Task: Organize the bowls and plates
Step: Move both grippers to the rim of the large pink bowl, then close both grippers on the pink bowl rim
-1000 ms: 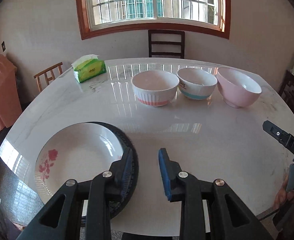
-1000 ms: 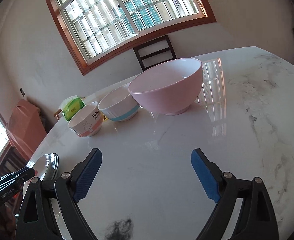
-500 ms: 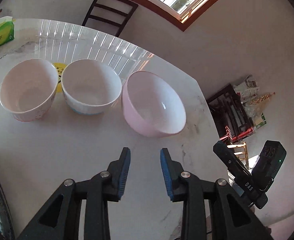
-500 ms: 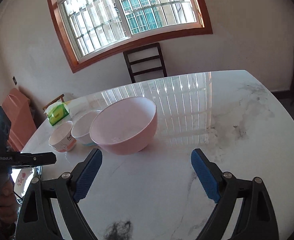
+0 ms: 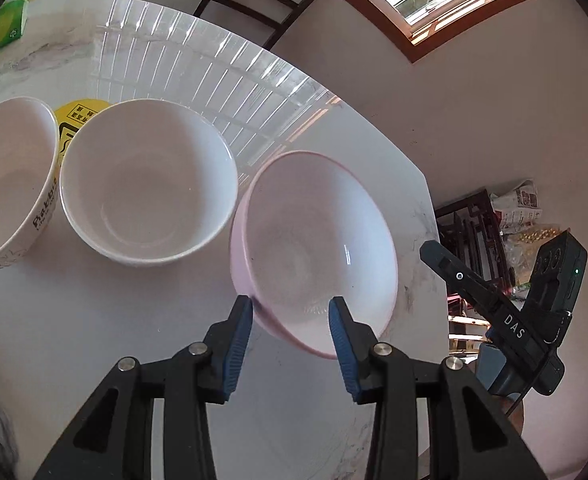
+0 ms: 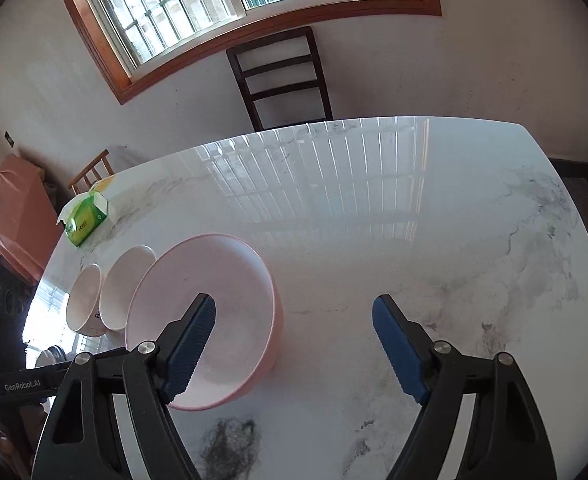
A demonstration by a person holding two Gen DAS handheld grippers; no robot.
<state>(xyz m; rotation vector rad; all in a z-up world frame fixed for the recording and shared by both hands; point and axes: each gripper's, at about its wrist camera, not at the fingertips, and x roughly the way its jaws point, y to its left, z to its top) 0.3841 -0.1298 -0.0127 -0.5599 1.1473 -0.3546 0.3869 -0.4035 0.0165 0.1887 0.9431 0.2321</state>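
Observation:
Three bowls stand in a row on the white marble table [image 6: 413, 216]. The pink bowl [image 5: 317, 248] is the largest and nearest; it also shows in the right wrist view [image 6: 230, 300]. My left gripper [image 5: 290, 312] is open, its fingers straddling the pink bowl's near rim without gripping it. A white bowl [image 5: 146, 192] and a white bowl with lettering [image 5: 6, 184] stand to its left. My right gripper [image 6: 294, 320] is wide open and empty above the table, its left finger over the pink bowl. The plates are out of view.
A green tissue box [image 6: 86, 220] lies at the table's far left. A dark chair [image 6: 282, 76] stands behind the table under the window. A yellow sticker [image 5: 80, 112] lies behind the bowls. The table's right edge [image 5: 433, 240] is close to the pink bowl.
My left gripper has left the plates, swung right and moved down to the pink bowl, opening wider around its rim. My right gripper has risen and tilted down over the same bowl.

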